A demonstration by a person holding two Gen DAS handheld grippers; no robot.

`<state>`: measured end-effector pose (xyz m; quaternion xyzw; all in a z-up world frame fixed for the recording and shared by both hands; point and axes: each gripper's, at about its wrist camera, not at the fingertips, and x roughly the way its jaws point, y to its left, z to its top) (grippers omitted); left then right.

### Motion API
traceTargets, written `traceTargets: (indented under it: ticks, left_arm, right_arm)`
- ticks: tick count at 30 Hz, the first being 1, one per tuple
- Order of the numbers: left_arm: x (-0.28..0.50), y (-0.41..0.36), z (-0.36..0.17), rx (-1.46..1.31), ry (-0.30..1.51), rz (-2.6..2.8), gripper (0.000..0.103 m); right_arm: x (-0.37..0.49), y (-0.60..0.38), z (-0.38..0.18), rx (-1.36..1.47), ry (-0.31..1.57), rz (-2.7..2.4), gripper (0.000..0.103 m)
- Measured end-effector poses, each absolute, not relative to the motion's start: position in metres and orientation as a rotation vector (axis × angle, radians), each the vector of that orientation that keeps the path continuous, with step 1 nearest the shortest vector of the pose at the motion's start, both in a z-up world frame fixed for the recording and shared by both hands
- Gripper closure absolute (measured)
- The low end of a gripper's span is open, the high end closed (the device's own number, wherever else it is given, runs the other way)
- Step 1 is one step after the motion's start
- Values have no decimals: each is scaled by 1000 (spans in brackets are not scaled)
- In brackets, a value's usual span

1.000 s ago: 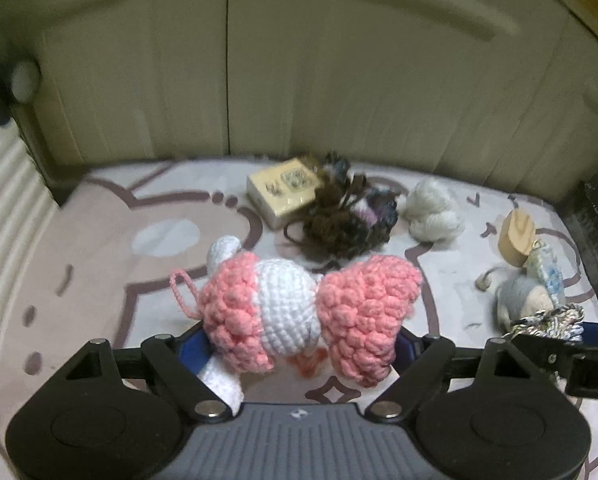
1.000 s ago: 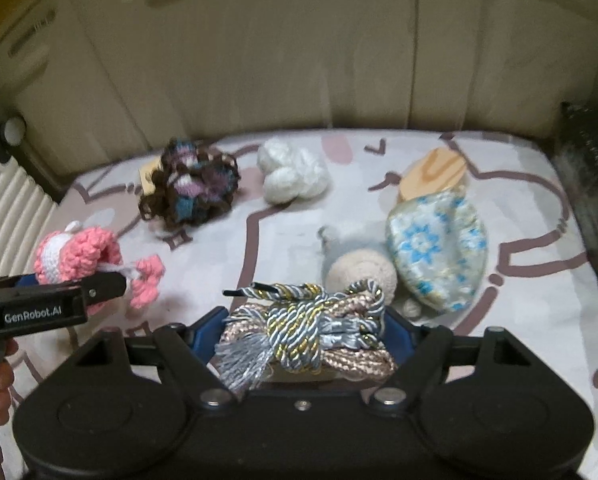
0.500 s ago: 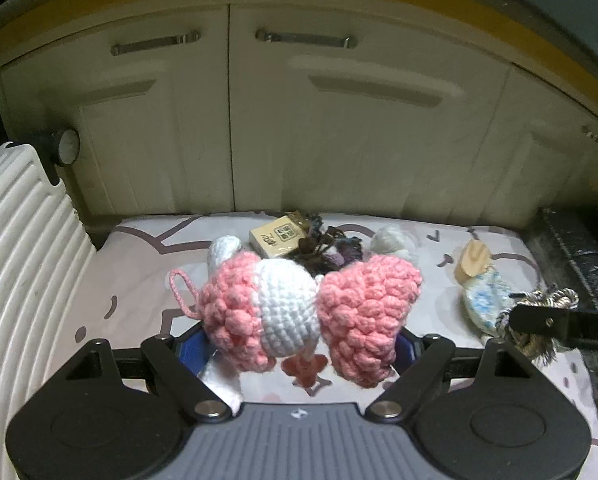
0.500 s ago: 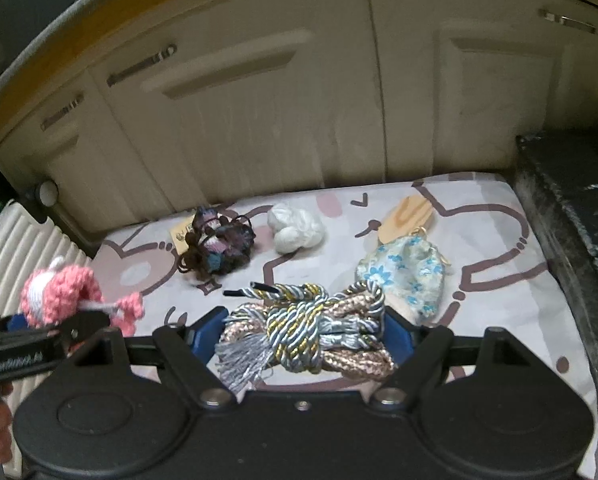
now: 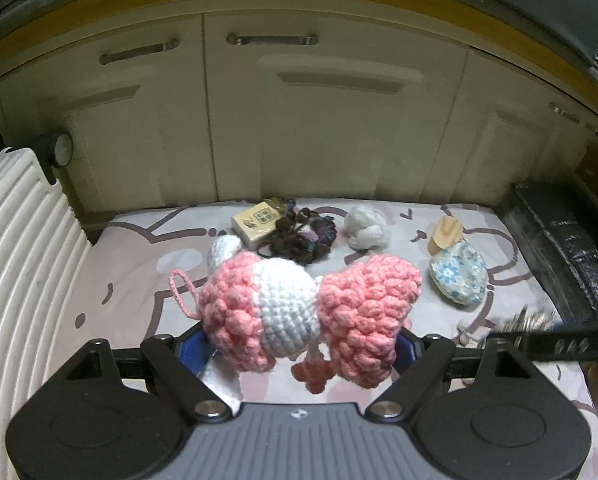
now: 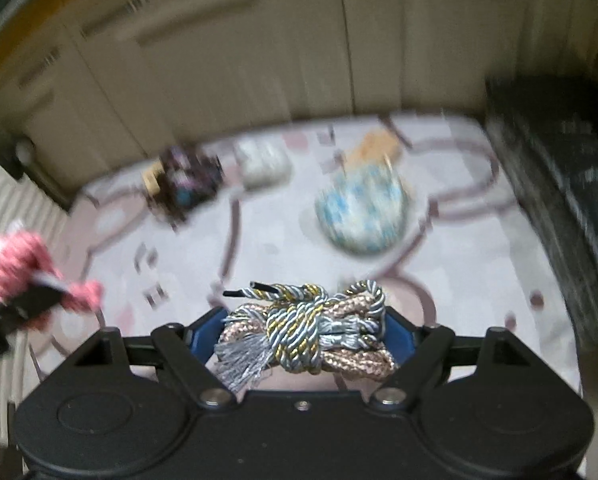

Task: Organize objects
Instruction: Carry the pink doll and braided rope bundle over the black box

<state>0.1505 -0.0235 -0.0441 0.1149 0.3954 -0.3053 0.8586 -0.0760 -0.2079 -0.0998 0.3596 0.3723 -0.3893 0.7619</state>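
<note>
Ahead, cabinet doors [image 5: 323,120] wall off far edge of mat [image 5: 139,288]; ribbed white case [image 5: 15,280] bounds left, black bin [image 5: 559,248] right. Open mat between grippers and far items.

Left gripper [image 5: 299,344] clamped on crochet toy [image 5: 311,312], held above mat. Beyond it: box [image 5: 255,220], dark yarn [image 5: 303,236], white yarn [image 5: 367,228]; pouch [image 5: 459,276] and wood piece [image 5: 445,232] ahead-right.

Right gripper [image 6: 303,332] closed on cord bundle [image 6: 307,332], clear of mat; view blurred. Pouch ahead-right, toy far left.
</note>
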Motion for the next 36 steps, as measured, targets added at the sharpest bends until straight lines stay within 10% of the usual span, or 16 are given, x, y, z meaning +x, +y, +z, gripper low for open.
traceTargets:
  ticks: [27, 36]
  left_arm:
    - [144, -38, -55, 278, 874, -713, 17]
    - [142, -40, -58, 303, 879, -720, 17]
  right_arm:
    - [-85, -204, -168, 960, 1042, -913, 5]
    - [-79, -202, -167, 857, 1113, -955, 25]
